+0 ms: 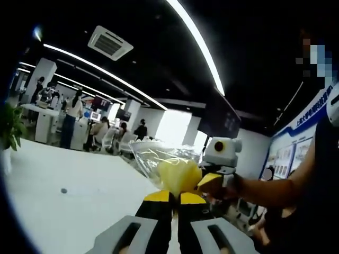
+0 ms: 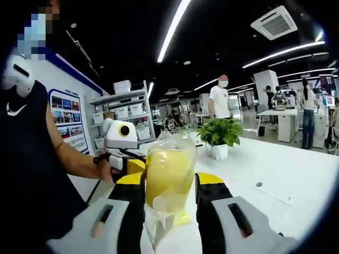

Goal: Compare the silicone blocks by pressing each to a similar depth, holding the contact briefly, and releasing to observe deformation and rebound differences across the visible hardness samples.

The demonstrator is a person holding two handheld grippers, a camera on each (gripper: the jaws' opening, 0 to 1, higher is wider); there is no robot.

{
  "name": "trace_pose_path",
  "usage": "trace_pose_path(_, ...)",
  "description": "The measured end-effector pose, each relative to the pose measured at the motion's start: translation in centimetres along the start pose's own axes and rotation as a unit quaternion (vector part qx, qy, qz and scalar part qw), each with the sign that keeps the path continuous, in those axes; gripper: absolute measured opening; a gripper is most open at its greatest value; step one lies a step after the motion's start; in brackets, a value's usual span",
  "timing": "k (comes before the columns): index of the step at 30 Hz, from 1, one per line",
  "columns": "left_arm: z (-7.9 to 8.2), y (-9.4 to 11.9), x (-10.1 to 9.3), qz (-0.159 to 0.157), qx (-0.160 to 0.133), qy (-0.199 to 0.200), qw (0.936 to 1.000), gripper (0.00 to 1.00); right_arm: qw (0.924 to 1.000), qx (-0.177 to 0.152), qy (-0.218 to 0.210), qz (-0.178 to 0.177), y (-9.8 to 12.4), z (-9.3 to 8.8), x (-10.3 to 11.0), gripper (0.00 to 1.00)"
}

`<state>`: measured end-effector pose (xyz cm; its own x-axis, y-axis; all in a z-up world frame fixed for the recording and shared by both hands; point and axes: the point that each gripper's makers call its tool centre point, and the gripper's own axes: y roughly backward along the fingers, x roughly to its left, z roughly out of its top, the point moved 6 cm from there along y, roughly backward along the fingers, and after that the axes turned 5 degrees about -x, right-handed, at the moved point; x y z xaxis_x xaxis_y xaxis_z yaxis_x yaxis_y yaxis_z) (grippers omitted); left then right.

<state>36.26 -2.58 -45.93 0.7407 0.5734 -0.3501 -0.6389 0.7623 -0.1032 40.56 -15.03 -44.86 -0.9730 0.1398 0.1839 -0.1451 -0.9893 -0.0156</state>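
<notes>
You hold the pale yellow silicone block in its clear plastic bag (image 2: 168,174) up off the white bench (image 2: 296,174), between the two tools, probably so each can squeeze it from an opposite side.

Right tool (image 2: 169,193): jaws stand either side of the bagged block, apparently touching it; the grip looks light, and bag slack hangs below the tips.

Left tool (image 1: 175,197): jaws nearly together, pinching the block's lower edge just ahead of the tips, with crumpled bag film above.

Judgement: this is the press-and-hold stage. The film may slip against the pads.
</notes>
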Motion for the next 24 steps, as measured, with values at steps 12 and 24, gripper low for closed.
trace_pose_path(12, 0.2, 0.2, -0.5, 0.007, -0.001, -0.002, 1.0, 0.0, 0.9995, -0.006, -0.031, 0.003, -0.2, -0.1, 0.0, 0.19)
trace_pose_path(24, 0.2, 0.8, -1.1, 0.018, 0.005, -0.024, 0.9995, 0.0, 0.9996, 0.001, -0.027, 0.011, -0.3, 0.1, 1.3, 0.07)
